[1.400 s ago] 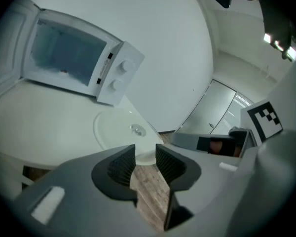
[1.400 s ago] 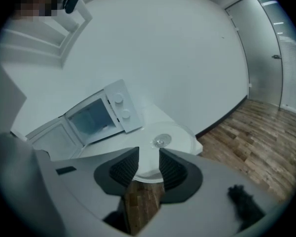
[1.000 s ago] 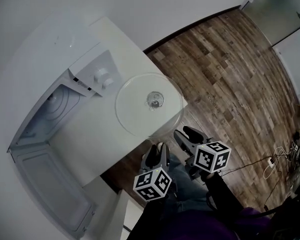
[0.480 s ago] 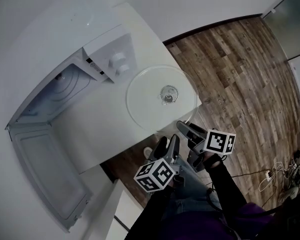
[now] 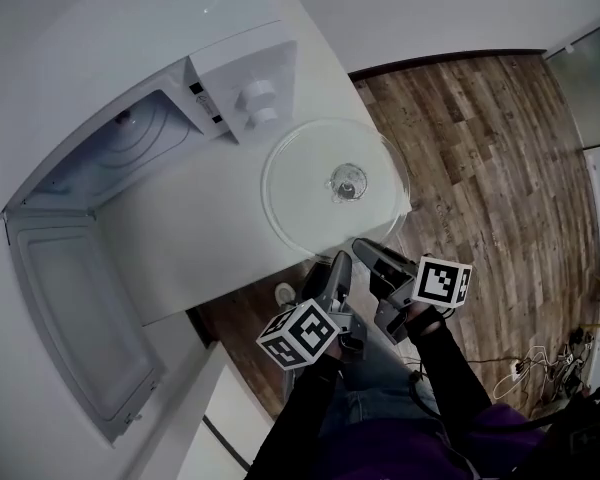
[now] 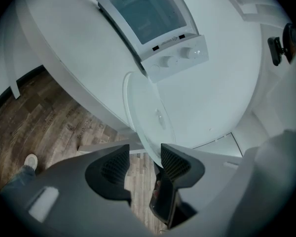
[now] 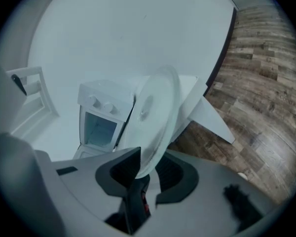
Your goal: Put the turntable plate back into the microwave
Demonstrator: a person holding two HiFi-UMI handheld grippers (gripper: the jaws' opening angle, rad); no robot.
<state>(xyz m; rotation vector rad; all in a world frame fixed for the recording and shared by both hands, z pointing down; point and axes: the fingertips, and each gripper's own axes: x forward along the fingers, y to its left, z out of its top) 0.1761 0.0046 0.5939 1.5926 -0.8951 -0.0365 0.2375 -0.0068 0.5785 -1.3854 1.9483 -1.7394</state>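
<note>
A white surface [image 5: 195, 243] stands against a pale wall [image 5: 430, 8], one corner jutting out over a wood-plank floor [image 5: 500, 168]. A dark skirting board [image 5: 450, 59] lines the foot of the wall. Tangled cables [image 5: 528, 366] lie on the planks, well apart from the surface. A person's pale shoe [image 5: 285, 294] rests just beside its edge.

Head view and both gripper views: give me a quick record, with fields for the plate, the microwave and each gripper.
Plate: turntable plate flat on the counter, outside the oven, near edge overhanging
Oven: microwave, door open
Left: left gripper open, jaws have just been opening; plate rim at their mouth, not pinched
Right: right gripper, jaws have just been closing with the plate rim between them; firm contact unclear
</note>
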